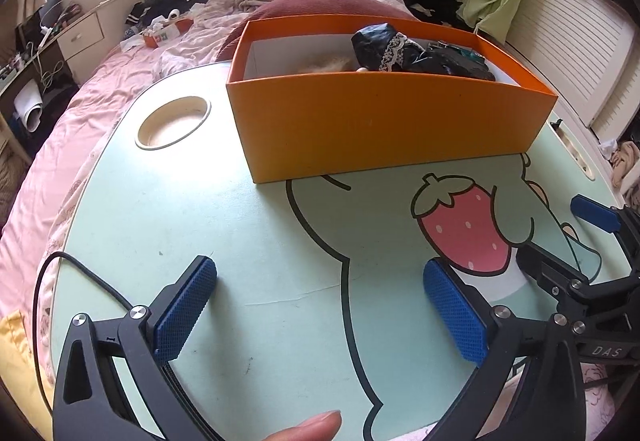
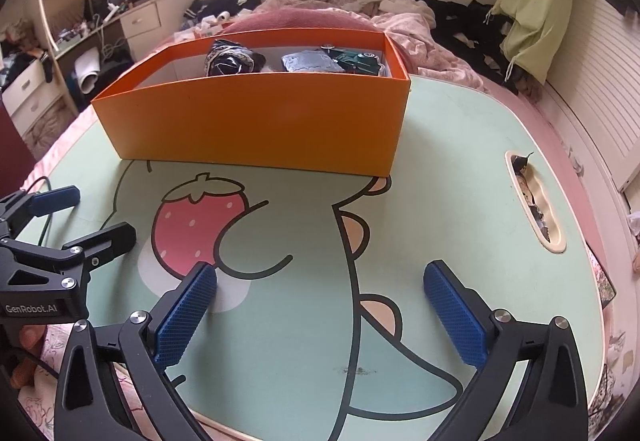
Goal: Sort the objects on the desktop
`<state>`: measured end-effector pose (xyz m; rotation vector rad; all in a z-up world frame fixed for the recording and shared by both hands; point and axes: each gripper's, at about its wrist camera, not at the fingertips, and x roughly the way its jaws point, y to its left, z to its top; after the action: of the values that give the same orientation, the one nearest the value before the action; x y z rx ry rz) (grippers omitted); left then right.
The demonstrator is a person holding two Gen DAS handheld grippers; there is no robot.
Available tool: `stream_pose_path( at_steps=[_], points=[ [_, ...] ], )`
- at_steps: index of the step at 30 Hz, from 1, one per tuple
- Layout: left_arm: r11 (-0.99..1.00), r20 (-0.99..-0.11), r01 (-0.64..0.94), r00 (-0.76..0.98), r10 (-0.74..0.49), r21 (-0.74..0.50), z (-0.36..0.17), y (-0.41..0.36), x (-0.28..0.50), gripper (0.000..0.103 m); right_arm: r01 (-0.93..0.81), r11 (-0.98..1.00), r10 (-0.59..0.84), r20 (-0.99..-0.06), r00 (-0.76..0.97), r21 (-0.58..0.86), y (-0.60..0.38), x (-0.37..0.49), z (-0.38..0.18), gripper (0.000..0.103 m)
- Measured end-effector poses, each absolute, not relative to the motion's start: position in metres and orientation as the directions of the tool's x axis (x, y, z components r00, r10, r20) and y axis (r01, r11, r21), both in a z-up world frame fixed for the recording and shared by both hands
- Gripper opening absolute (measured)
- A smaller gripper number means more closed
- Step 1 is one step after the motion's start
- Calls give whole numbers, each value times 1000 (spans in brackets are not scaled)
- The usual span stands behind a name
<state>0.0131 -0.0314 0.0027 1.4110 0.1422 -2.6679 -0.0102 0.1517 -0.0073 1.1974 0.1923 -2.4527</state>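
An orange box [image 1: 384, 121] stands at the far side of the mint lap table [image 1: 248, 233]; it also shows in the right wrist view [image 2: 256, 121]. Inside lie a black lace-trimmed bundle [image 1: 384, 45], dark items and something furry; the right wrist view shows the black bundle [image 2: 230, 59], a grey packet [image 2: 310, 63] and a green toy car [image 2: 356, 61]. My left gripper [image 1: 320, 301] is open and empty above the table's near part. My right gripper [image 2: 320, 301] is open and empty too, and shows at the right edge of the left wrist view [image 1: 560, 237].
The table has a round cup recess [image 1: 174, 123] at far left and a slot [image 2: 534, 201] with bits in it at right. It stands on a bed with pink covers [image 1: 60, 169] and scattered clothes. A black cable [image 1: 72, 269] lies at the table's left edge.
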Motion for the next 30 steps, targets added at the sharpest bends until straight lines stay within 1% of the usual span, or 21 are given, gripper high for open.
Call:
stream_pose_path(
  at_steps=[30],
  points=[
    [-989,-826,147,-561,-60,-28,4,-32,15,103,415,-909,-295,-780,-552,51,150,-9,-8,103]
  ],
)
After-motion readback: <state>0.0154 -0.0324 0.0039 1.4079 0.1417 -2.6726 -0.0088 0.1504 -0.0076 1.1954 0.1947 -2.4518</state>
